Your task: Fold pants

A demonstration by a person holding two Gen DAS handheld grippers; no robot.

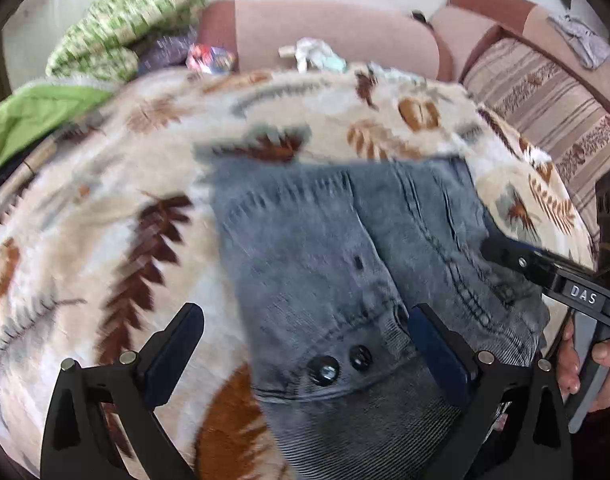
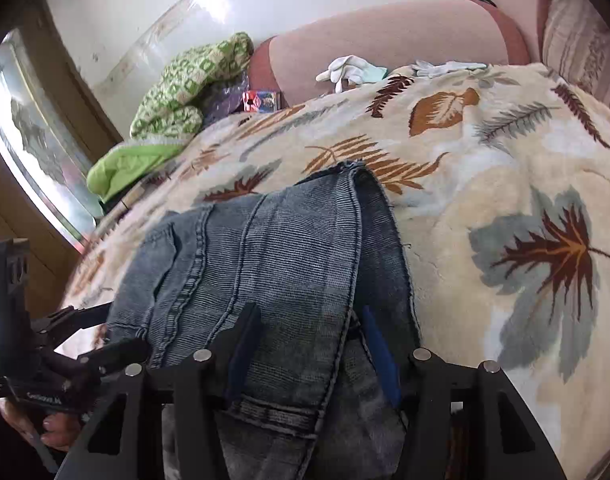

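Showing jeans (image 1: 345, 264) buttons (image 1: 324, 370): left cam only.

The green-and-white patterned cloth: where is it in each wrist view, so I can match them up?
Left wrist view: green-and-white patterned cloth at upper left, beyond the leaf-print blanket.
Right wrist view: same cloth left of centre near the top, against the wall.
Shared landmark: the pants lying on that blanket at lower centre in both.

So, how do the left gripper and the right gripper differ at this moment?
The left gripper stands wide open above the jeans' buttoned waist; the right gripper stands narrower, with a denim fold between its fingers. Left's view is blurred, right's is sharp. Both point down at the jeans on the leaf-patterned blanket.
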